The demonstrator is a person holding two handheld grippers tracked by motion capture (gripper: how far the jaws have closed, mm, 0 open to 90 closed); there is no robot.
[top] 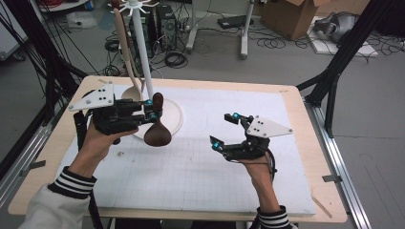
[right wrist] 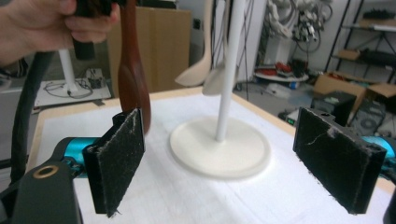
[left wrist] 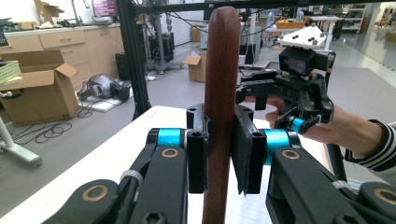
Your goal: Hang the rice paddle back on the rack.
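White matting below, my left gripper (top: 152,109) clamps the dark wooden spoon (top: 157,128); right gripper (top: 224,130) gapes empty. I should steady its handle toward the stand (top: 141,47).

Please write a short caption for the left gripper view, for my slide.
Left gripper shut on the dark wooden spoon handle, held upright, right gripper beyond.
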